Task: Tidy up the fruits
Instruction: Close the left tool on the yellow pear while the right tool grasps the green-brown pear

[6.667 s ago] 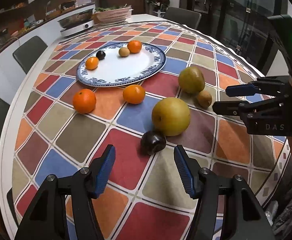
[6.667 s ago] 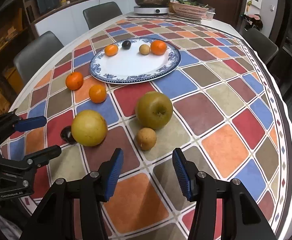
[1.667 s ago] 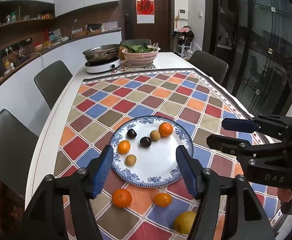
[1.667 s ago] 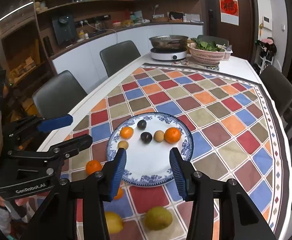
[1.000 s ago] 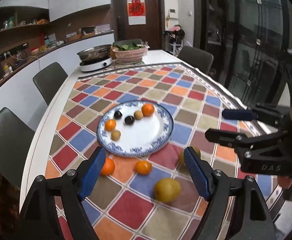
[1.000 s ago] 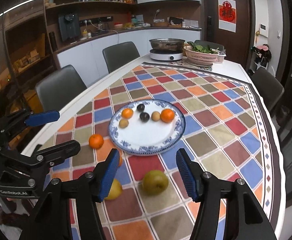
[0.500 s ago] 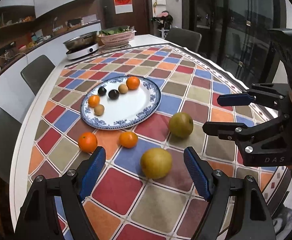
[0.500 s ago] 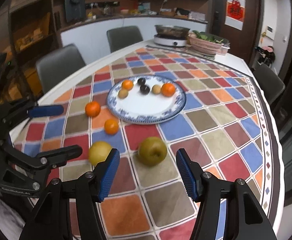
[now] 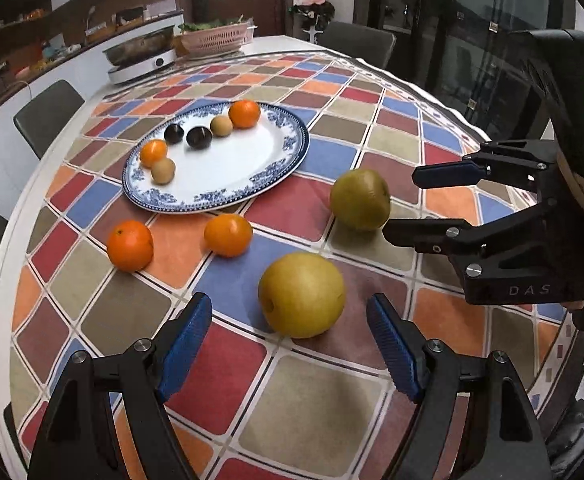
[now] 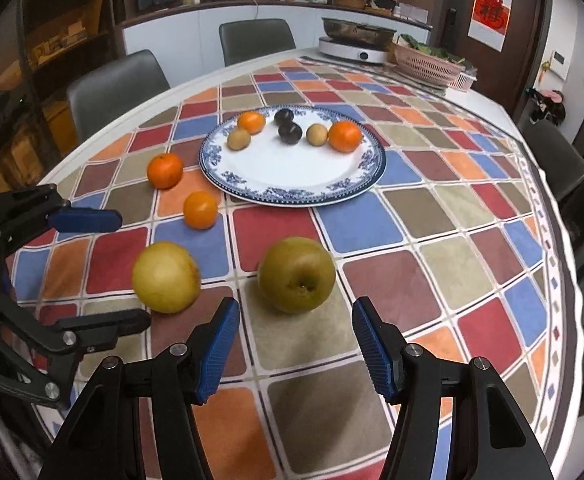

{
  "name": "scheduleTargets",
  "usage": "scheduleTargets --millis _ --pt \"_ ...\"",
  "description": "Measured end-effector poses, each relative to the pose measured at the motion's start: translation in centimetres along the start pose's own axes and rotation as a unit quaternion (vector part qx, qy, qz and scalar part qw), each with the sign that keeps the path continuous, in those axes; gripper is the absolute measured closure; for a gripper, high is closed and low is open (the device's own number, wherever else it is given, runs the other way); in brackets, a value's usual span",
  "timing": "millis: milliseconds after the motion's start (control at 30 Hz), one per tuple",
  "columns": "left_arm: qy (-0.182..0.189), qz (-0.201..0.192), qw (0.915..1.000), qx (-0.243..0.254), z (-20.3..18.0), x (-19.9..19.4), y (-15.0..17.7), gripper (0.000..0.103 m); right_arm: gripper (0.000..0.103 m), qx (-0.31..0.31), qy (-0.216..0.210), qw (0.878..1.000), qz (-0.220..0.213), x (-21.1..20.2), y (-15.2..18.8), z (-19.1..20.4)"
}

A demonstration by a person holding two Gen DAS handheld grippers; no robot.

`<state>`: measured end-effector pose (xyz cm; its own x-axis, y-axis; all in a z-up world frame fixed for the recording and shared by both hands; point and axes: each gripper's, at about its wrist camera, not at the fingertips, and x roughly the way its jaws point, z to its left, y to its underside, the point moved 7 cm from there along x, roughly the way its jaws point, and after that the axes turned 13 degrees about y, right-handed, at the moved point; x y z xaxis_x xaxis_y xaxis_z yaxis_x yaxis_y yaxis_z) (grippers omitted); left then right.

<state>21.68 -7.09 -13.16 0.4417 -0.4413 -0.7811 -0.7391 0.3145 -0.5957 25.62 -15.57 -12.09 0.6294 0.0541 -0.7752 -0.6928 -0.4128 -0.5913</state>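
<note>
While jaws of both the left gripper (image 9: 290, 344) and right gripper (image 10: 296, 344) gape wide and empty, sit on the worktop (image 9: 316, 408) just ahead: yellow pear (image 9: 302, 294), green pear (image 10: 297, 275). Probably heavy, round, smooth, prone to roll. Best taken across the widest middle.

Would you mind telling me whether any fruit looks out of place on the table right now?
Four fruits lie on the tablecloth rather than on the plate: two oranges, a yellow pear and a greenish pear. The plate holds six small fruits. Nothing looks spilled or damaged. Both claws, left and right, are open and empty.
</note>
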Motion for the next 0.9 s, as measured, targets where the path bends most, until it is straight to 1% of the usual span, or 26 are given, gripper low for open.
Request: scheduleTargets --millis 100,167,233,367,467,667,700,733,900 --pt "0.003 0.005 1.0 -0.004 0.3 0.8 0.0 0.025 0.044 0.002 -0.002 1.0 0.007 1.1 0.0 0.0" --pt "0.008 0.008 0.9999 -0.007 0.4 1.2 -0.1 0.028 0.044 0.006 -0.007 1.0 0.013 1.7 0.0 0.1" --pt "0.015 0.013 0.9998 -0.008 0.5 1.6 -0.2 0.037 0.044 0.013 -0.013 1.0 0.018 2.3 -0.2 0.1" --pt "0.03 0.016 0.9993 -0.016 0.7 2.1 -0.3 0.041 0.044 0.014 -0.013 1.0 0.023 3.3 -0.4 0.3" --pt "0.047 0.016 0.9986 -0.021 0.6 2.3 -0.4 0.051 0.044 0.019 -0.015 0.999 0.029 3.8 -0.5 0.4" --pt "0.047 0.016 0.9985 -0.021 0.4 2.0 -0.3 0.053 0.044 0.027 -0.022 0.999 0.031 4.3 -0.6 0.5" --pt "0.044 0.016 0.9987 -0.022 0.5 1.8 -0.3 0.053 0.046 0.028 -0.022 0.999 0.031 4.4 -0.6 0.6" --pt "0.04 0.015 0.9988 -0.023 0.6 1.6 -0.3 0.053 0.05 0.027 -0.022 0.999 0.031 4.4 -0.6 0.6" --pt "0.019 0.005 0.9993 -0.031 1.4 0.6 -0.4 0.053 0.051 0.029 -0.02 0.999 0.029 4.5 -0.7 0.7"
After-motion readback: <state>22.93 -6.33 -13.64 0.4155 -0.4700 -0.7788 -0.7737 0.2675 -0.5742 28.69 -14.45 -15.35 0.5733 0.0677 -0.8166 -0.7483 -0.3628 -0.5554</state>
